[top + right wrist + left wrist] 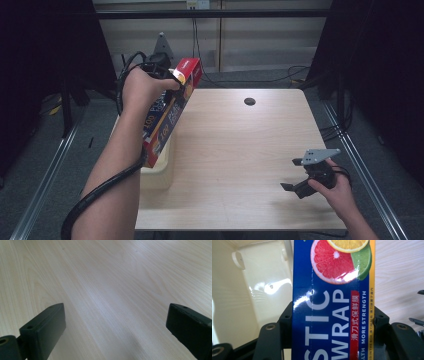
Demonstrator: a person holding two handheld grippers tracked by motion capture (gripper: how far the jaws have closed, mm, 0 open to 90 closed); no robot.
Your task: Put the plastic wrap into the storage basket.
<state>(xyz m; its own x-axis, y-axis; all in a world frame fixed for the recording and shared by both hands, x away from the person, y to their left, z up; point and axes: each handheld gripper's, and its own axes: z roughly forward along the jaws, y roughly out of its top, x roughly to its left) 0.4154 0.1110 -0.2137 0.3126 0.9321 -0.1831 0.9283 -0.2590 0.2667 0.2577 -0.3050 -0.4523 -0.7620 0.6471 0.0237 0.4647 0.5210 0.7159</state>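
Note:
A long blue and red plastic wrap box hangs tilted over the table's left edge, its lower end above a cream plastic bin. My left gripper is shut on the box's upper part. In the left gripper view the box, printed with citrus slices, sits clamped between both black jaws, with the bin's inside behind it. My right gripper rests low over the table's near right part, jaws wide apart. In the right gripper view nothing lies between its fingers, just bare wood.
The light wooden table has a round cable hole near its far edge. Metal rails run along the floor on both sides. Cables lie on the floor behind the table.

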